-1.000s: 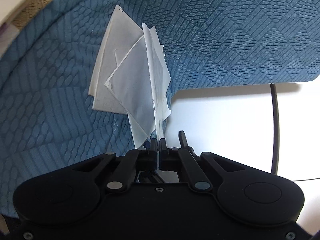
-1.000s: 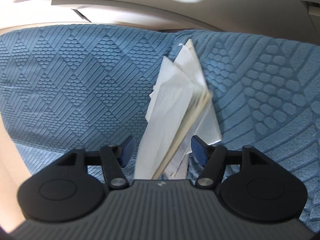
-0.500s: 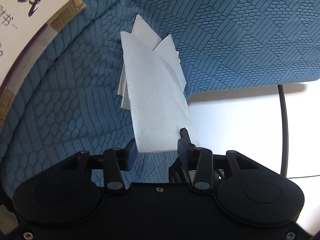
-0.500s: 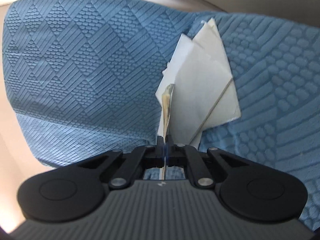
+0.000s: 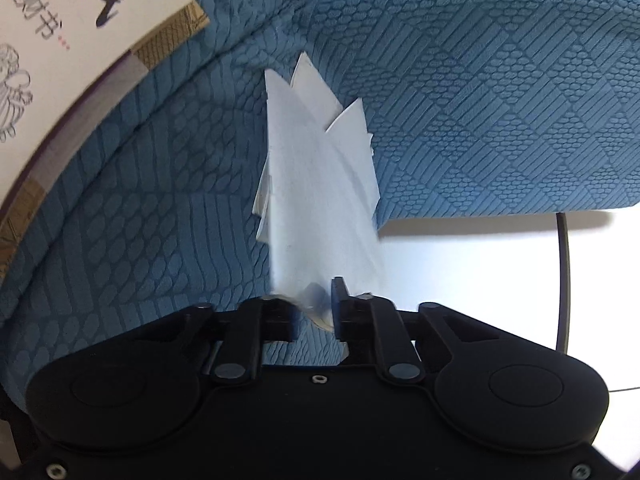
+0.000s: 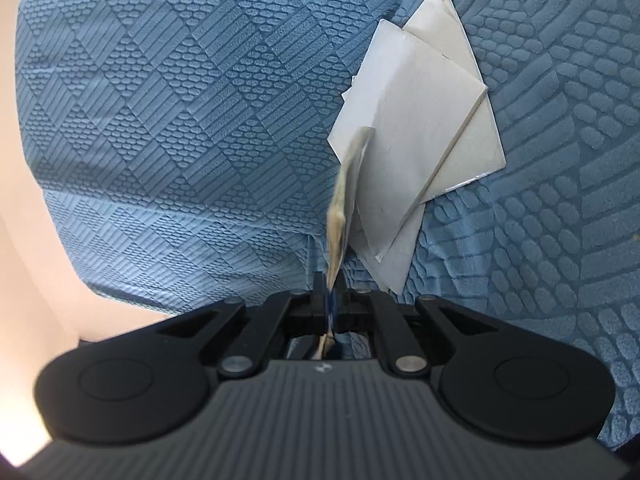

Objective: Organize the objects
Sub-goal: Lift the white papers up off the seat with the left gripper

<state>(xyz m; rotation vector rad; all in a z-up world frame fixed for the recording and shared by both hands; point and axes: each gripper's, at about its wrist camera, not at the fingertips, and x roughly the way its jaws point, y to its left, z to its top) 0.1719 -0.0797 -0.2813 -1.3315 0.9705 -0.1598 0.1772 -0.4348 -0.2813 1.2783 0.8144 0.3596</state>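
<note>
**Left wrist view.** Your left gripper (image 5: 314, 304) is closing. A narrow gap shows between its jaws, and the blurred near corner of the white papers (image 5: 320, 184) sits in that gap, so I would not call it a firm pinch yet. The papers are a loose fan of several sheets. Their far corners splay out over the blue textured cover (image 5: 480, 100) and their near end overhangs the cover's edge above the white surface (image 5: 460, 272). That overhang is probably why you come in here: it is the 1 place where a finger can get under the sheets. A book (image 5: 60, 60) with printed characters lies on the cover at the upper left, well apart from the fan. A black cable (image 5: 566, 280) runs down the right side, clear of your gripper.

**Right wrist view.** Your right gripper (image 6: 330, 284) is clamped on a tan slip (image 6: 344, 200), which stands edge-on and rises from the jaws. It looks thinner and more yellowed than the white sheets, and I cannot tell what it is. Beyond it, the white papers (image 6: 416, 128) lie overlapped in the crease between 2 cushions of the cover. The slip's tip reaches across their near corner, but I cannot tell whether it touches them. Holding the slip apart suggests you are sorting it out from the stack while the other hand secures the rest.
</note>
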